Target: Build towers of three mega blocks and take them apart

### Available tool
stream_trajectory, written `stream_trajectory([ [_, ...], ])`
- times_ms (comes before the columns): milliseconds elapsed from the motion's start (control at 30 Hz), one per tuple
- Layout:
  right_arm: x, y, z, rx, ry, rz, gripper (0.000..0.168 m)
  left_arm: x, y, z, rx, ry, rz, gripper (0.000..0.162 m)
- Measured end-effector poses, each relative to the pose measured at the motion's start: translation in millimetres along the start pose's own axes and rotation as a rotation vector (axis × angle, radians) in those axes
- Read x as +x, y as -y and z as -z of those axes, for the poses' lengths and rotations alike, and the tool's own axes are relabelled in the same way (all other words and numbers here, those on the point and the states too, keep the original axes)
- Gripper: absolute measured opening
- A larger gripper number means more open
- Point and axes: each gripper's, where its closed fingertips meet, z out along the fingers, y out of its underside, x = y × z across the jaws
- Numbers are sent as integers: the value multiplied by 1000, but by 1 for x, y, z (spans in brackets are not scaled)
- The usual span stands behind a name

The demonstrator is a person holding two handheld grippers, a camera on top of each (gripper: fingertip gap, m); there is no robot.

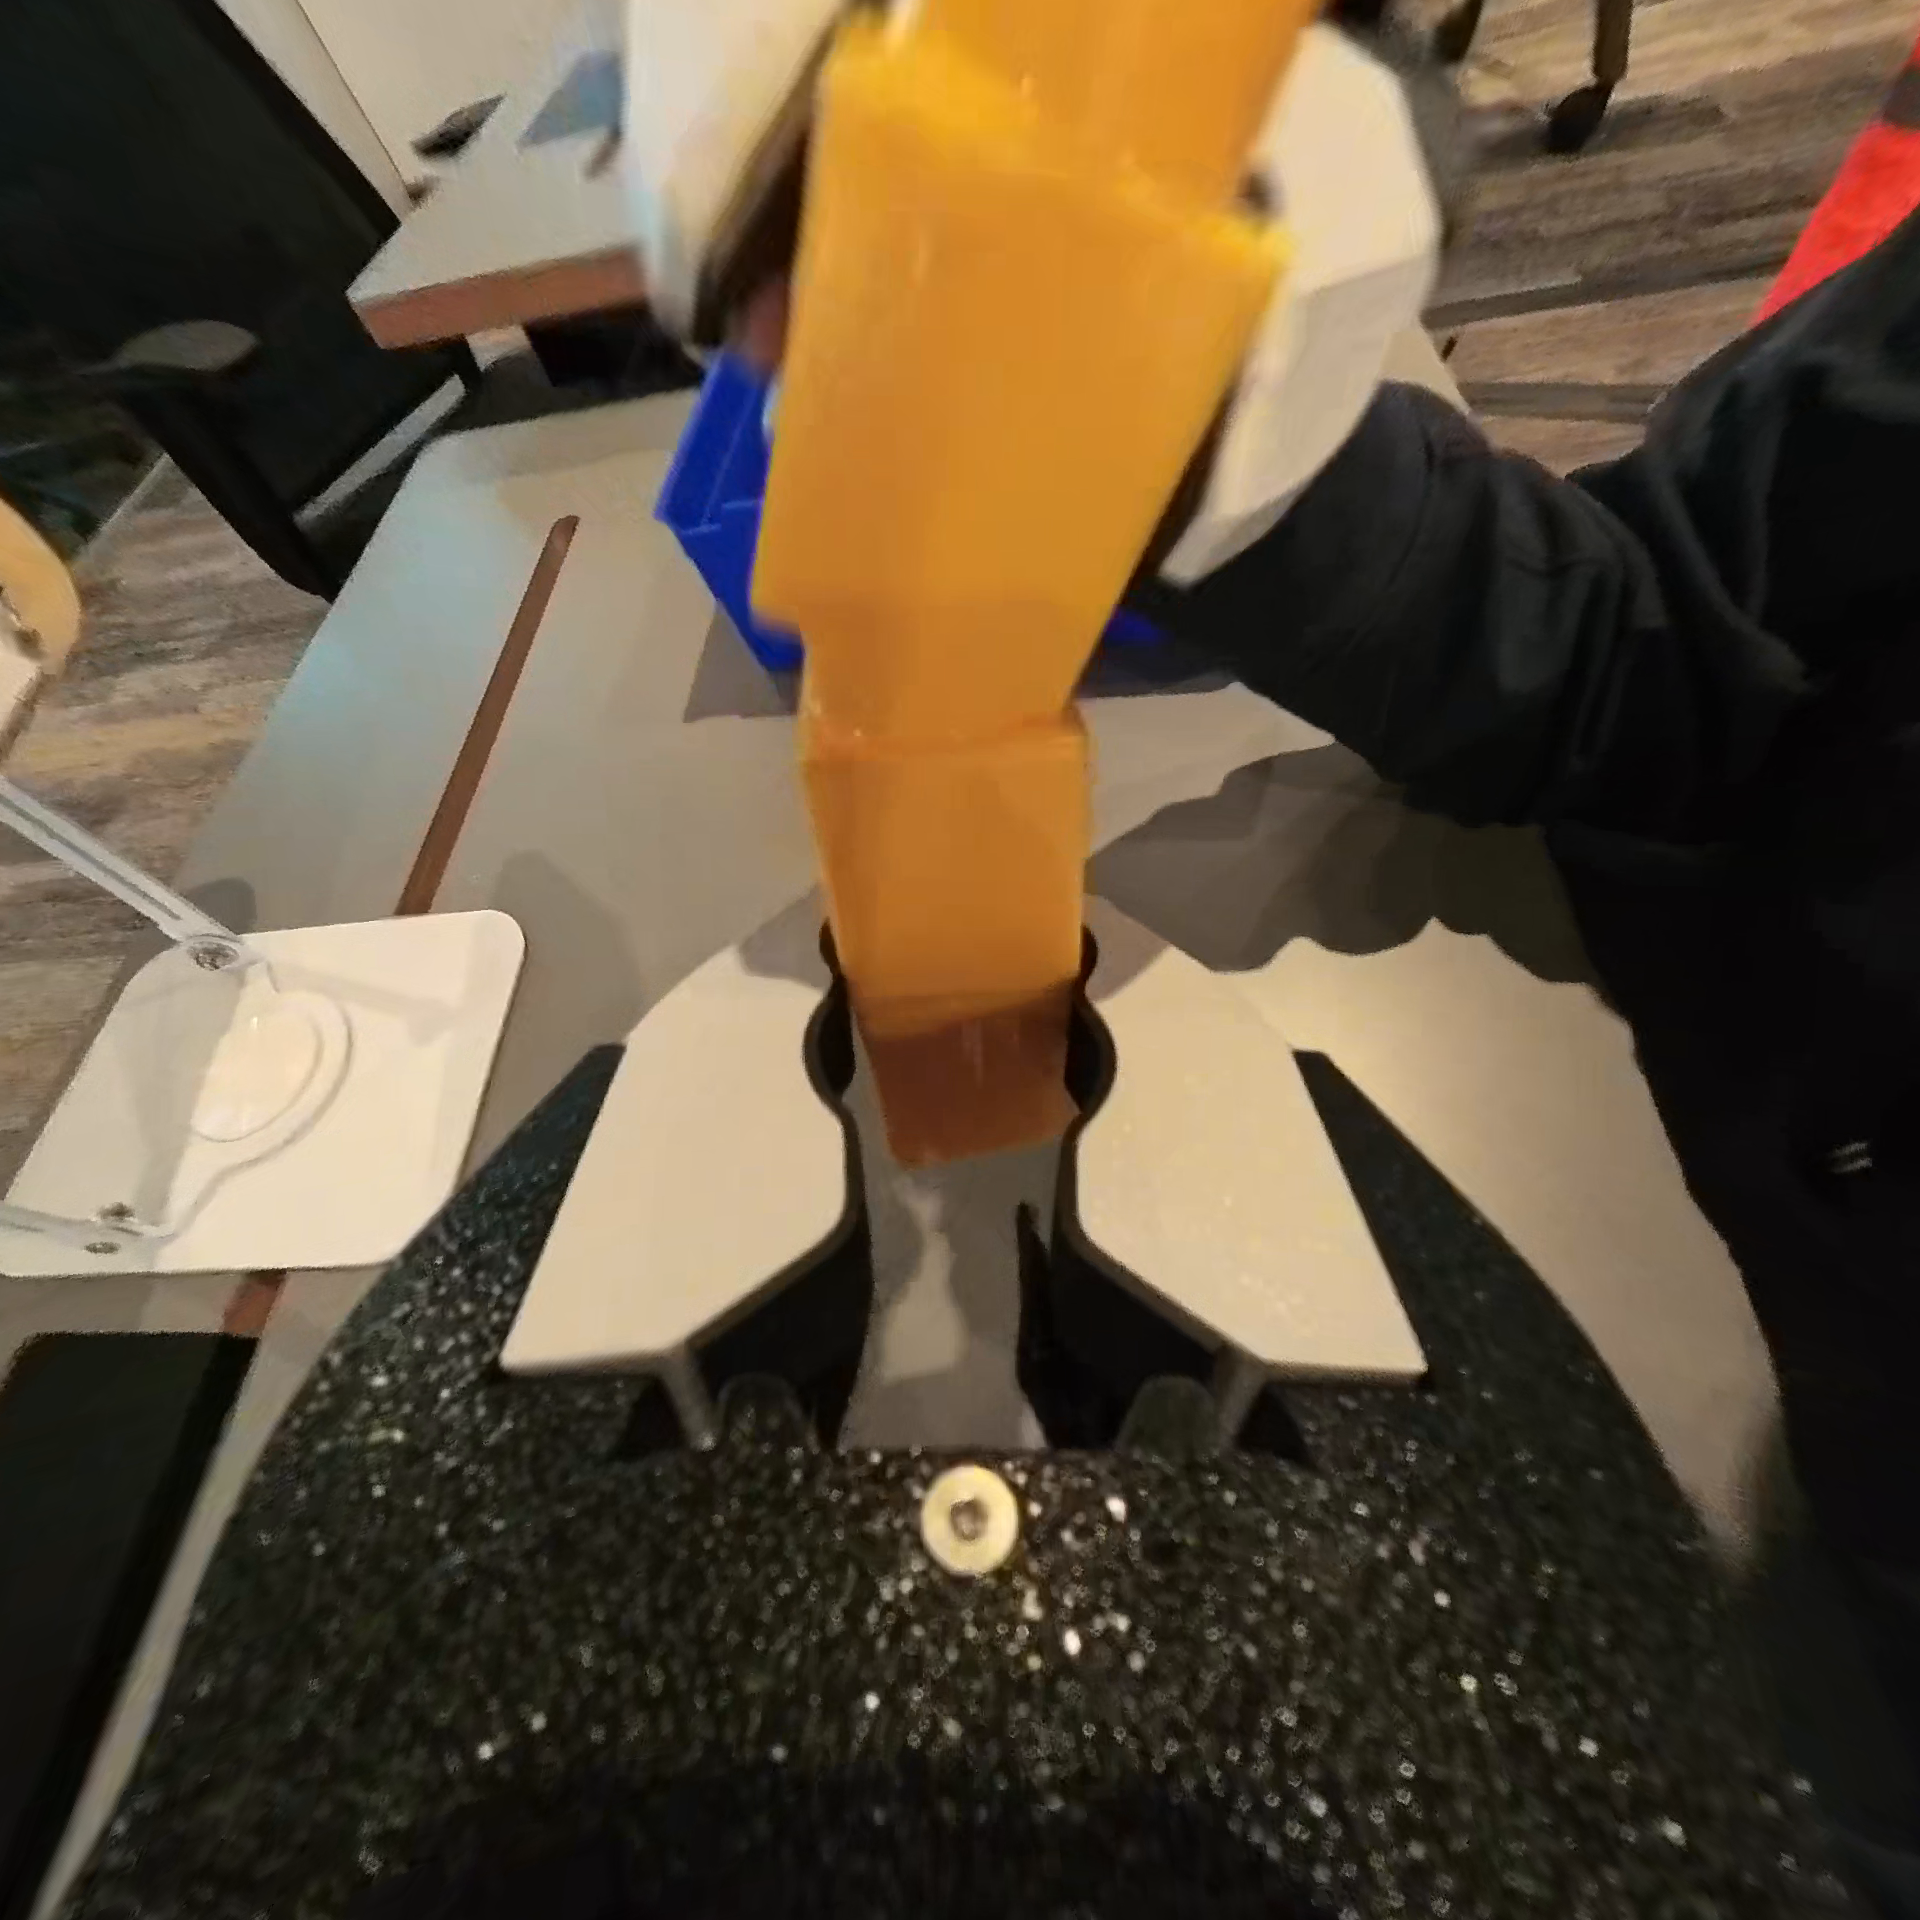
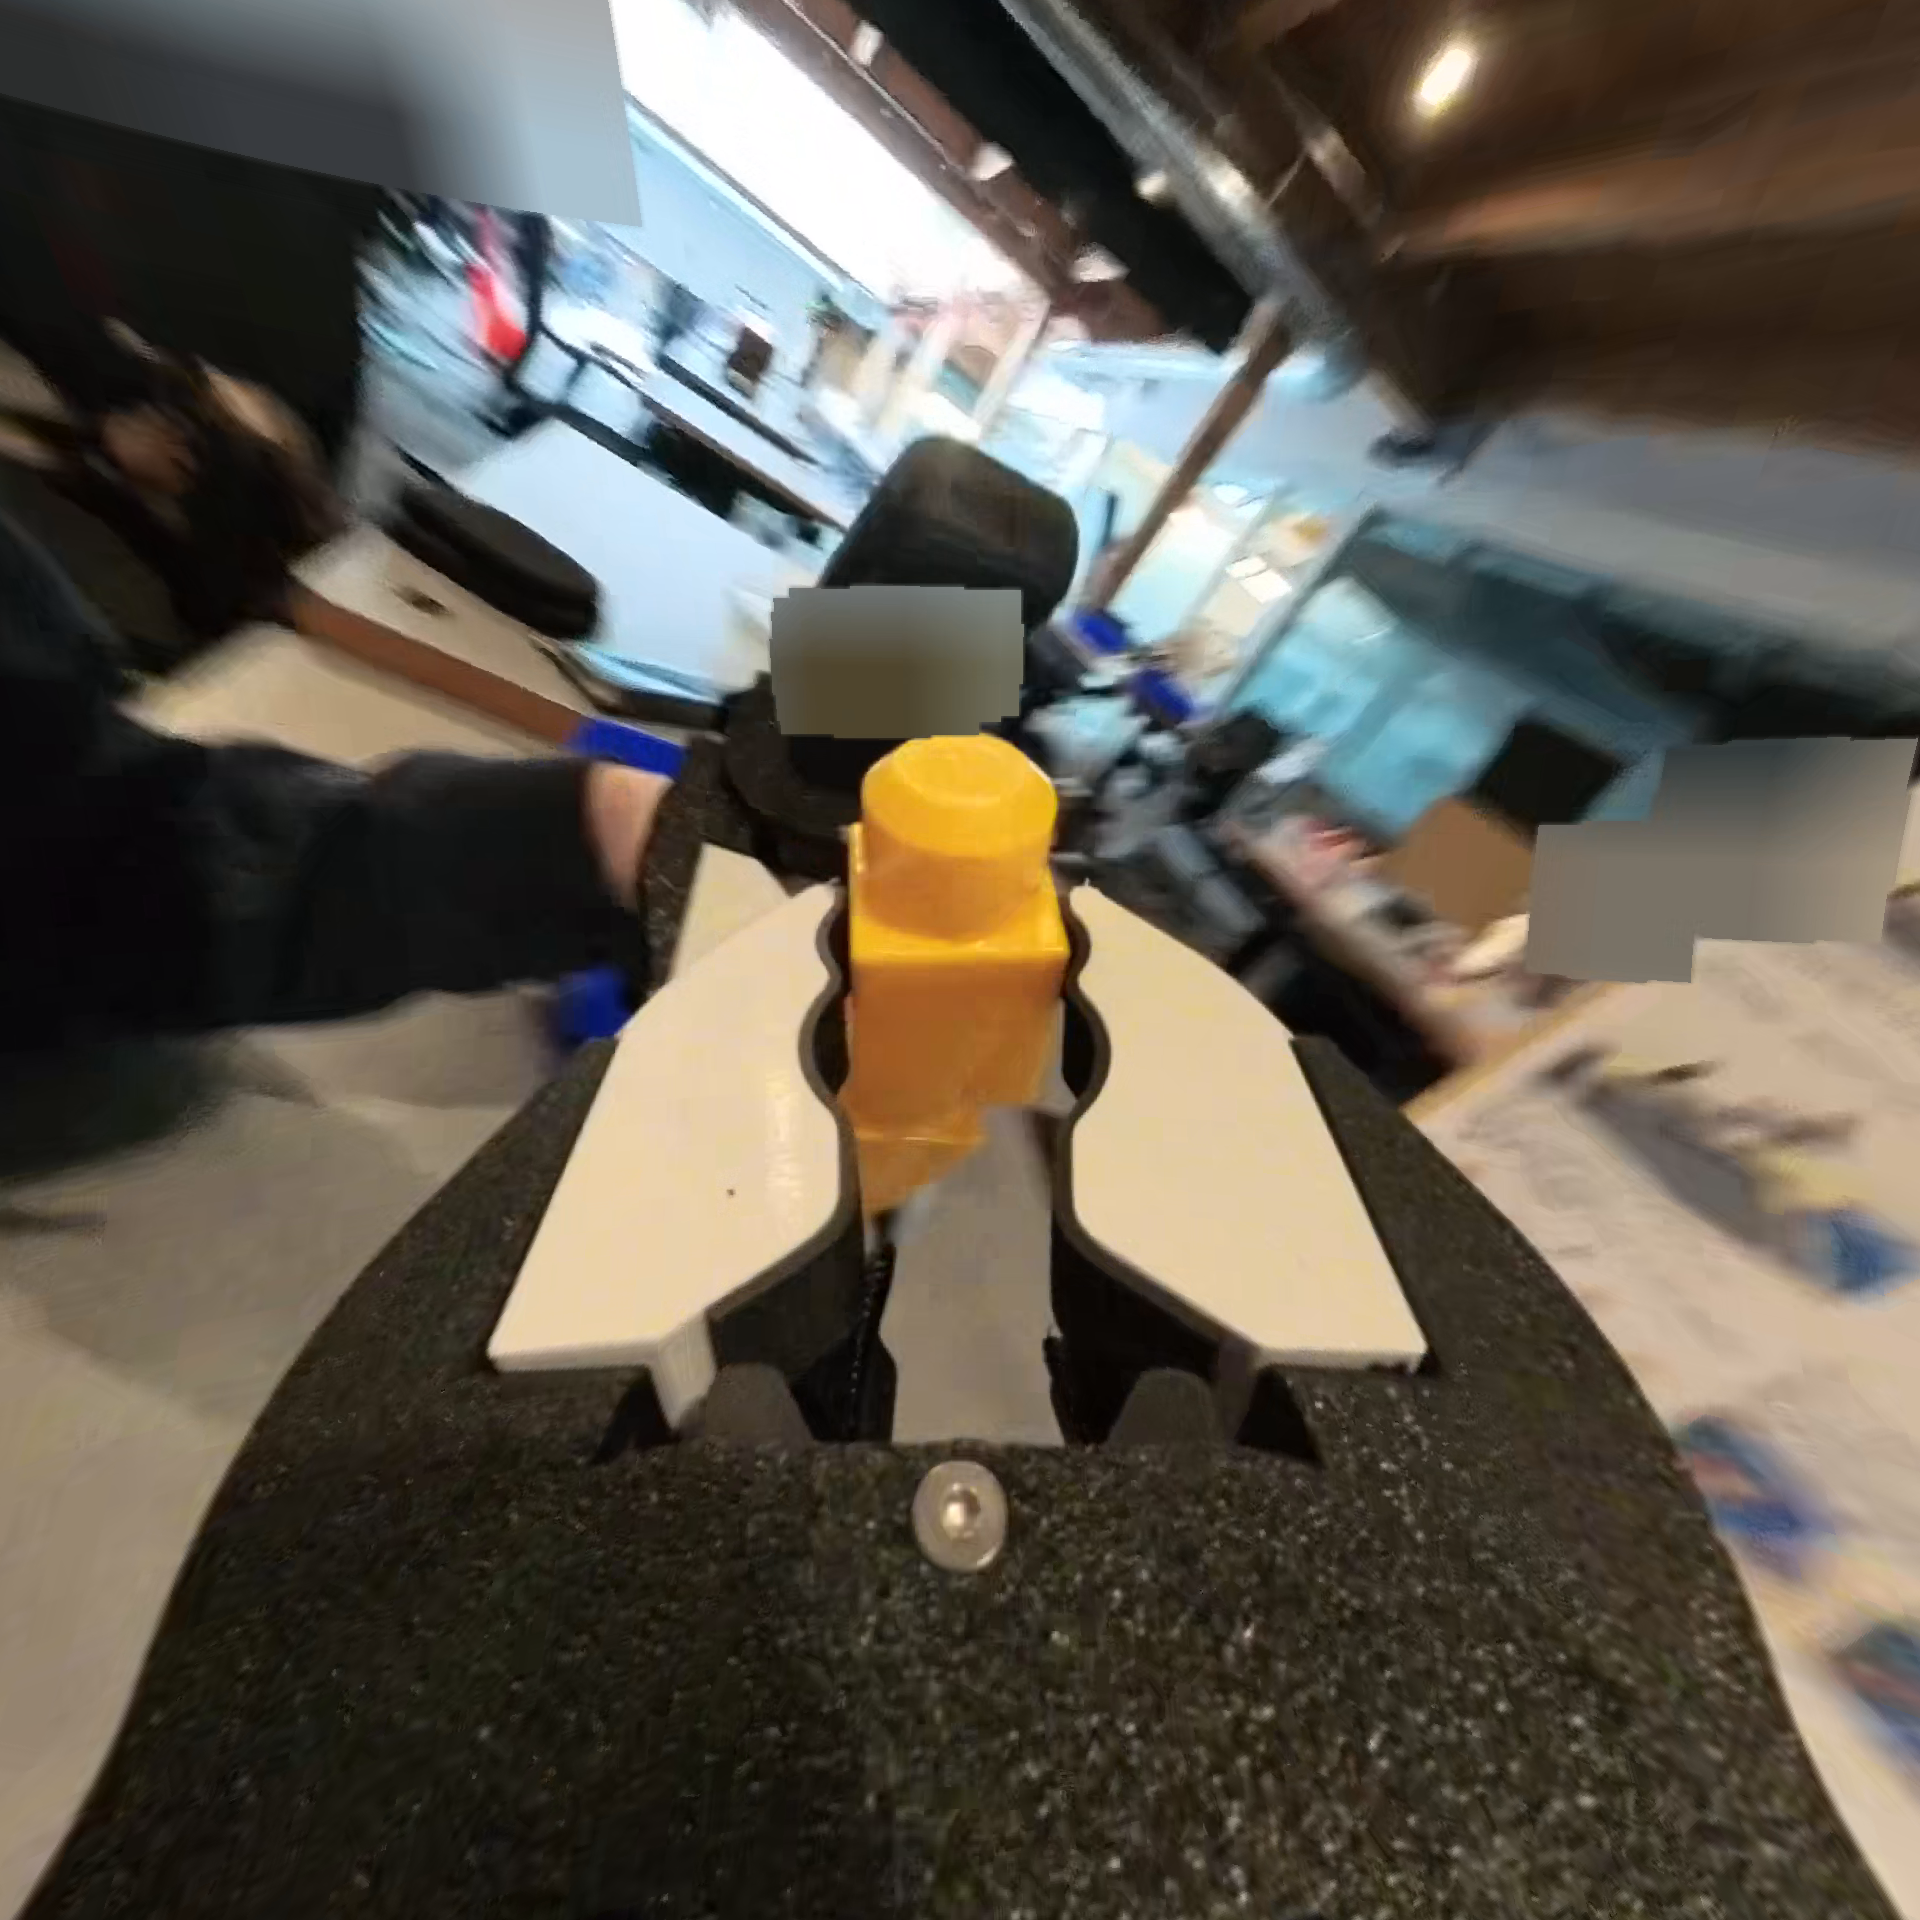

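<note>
A tower of orange-yellow mega blocks [image 1: 977, 520] is held in the air above the grey table [image 1: 582, 790], and it is blurred. My left gripper [image 1: 961, 997] is shut on the tower's near end. The tower runs up and away to my right gripper's white fingers [image 1: 1340, 312], which clamp its far end. In the right wrist view my right gripper [image 2: 956, 935] is shut on an orange-yellow block [image 2: 956, 997] whose round stud points forward. My left gripper's black body [image 2: 748, 800] shows just beyond it.
A blue bin [image 1: 717, 509] stands on the table behind the tower. A white square base plate with a thin arm [image 1: 270, 1081] lies at the left. A person's dark sleeve [image 1: 1558, 644] reaches in from the right. A patterned cloth [image 2: 1714, 1143] lies at the right.
</note>
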Motion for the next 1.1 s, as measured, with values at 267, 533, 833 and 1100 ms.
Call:
stream_trajectory([
  [267,48,-3,58,-334,-418,345,37,-11,-7,8,18,7,91,38],
  [533,77,-105,243,-1152,-821,-116,37,-19,-7,20,43,60,79,38],
  [833,16,-175,335,-1394,-901,-756,38,-20,-11,16,13,64,69,38],
  [1100,32,-166,308,-1287,-874,-716,71,-18,-13,11,-11,59,62,38],
])
